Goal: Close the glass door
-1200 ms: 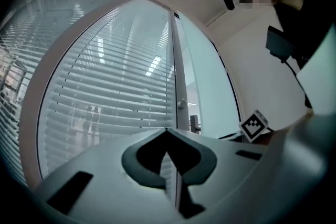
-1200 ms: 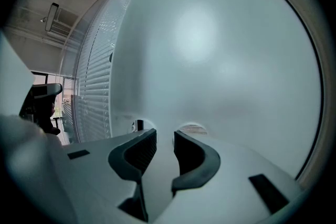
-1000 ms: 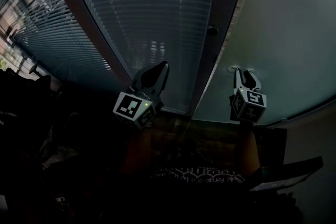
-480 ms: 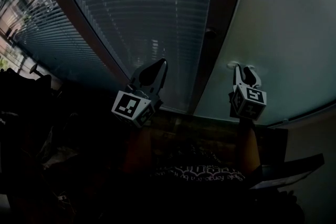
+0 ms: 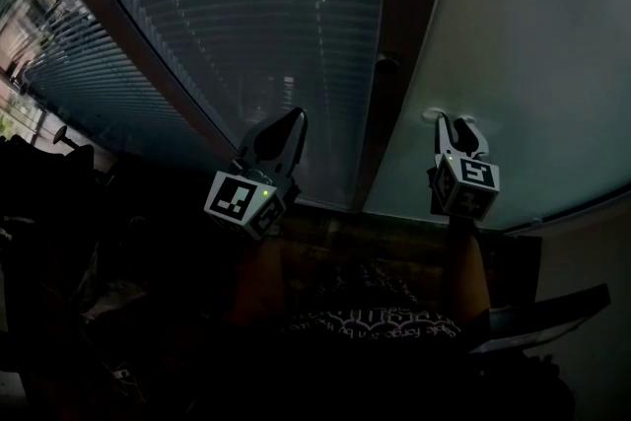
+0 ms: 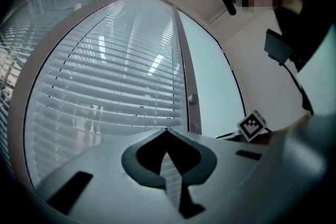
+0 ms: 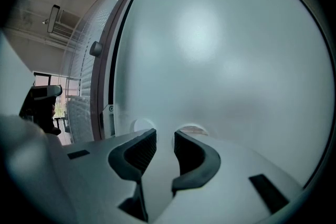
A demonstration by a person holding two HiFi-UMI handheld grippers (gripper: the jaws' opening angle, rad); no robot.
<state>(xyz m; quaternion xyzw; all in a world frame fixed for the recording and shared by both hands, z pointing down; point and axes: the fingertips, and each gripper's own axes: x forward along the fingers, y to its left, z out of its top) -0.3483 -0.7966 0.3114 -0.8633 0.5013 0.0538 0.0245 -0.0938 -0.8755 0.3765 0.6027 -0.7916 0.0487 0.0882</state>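
Glass door point(image 5: 532, 64), frosted, fills the right, blinds point(image 5: 246, 15) upper left; right gripper point(image 7: 165, 136) parted, left gripper point(image 6: 167, 131) closed.

I hold two two-jaw grippers, the left gripper point(image 5: 292, 116) and the right gripper point(image 5: 455, 125). Each carries one cube with square black-and-white markers, so that makes two: the left cube point(image 5: 240, 200) and the right cube point(image 5: 468, 187). There is one pale frosted glass door point(image 5: 532, 54), with two small round pale discs on it, the left disc point(image 7: 140, 124) and the right disc point(image 7: 191, 129). I count two panes with grey slatted blinds, the middle pane point(image 5: 266, 25) and the far-left pane point(image 5: 79, 74). One dark upright frame post point(image 5: 399, 15) bears one small round knob point(image 5: 386, 61).
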